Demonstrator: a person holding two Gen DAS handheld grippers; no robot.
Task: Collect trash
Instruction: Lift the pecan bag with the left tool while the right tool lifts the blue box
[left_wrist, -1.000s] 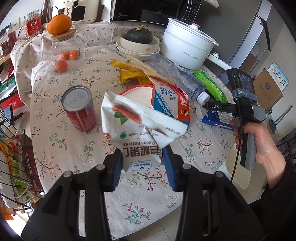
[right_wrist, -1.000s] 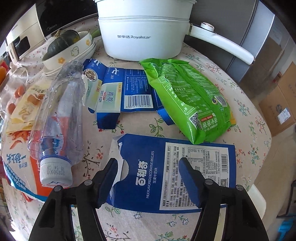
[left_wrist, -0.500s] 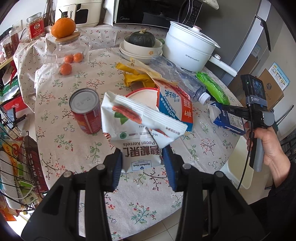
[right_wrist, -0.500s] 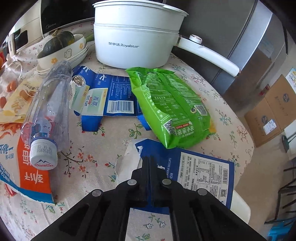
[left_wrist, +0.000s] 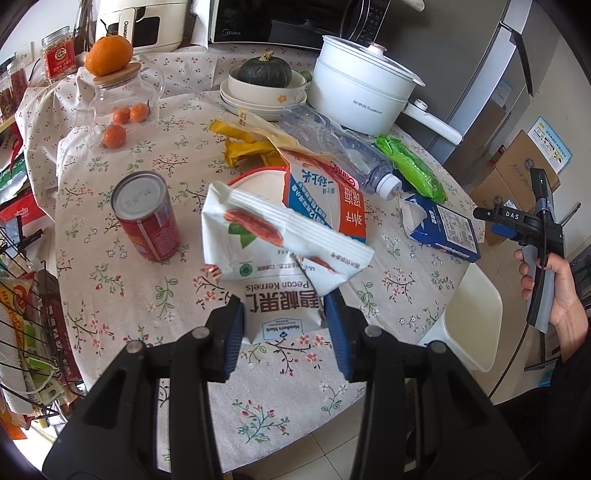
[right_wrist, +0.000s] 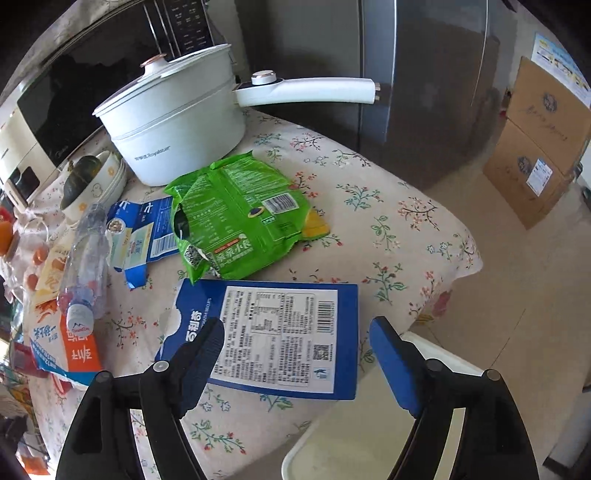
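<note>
Right hand-held gripper (right_wrist: 297, 356) has just reopened wide over the blue box (right_wrist: 273, 332); left hand-held gripper (left_wrist: 284, 332) grips the pecan bag (left_wrist: 280, 258).

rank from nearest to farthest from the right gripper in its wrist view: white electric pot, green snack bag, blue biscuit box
1. Blue biscuit box, lying flat partly between the open right gripper fingers.
2. Green snack bag, beyond the box.
3. White electric pot, at the table's far side.

Bright, even daylight; soft shadows, sharp focus, heavy fisheye-warped dark corners.
</note>
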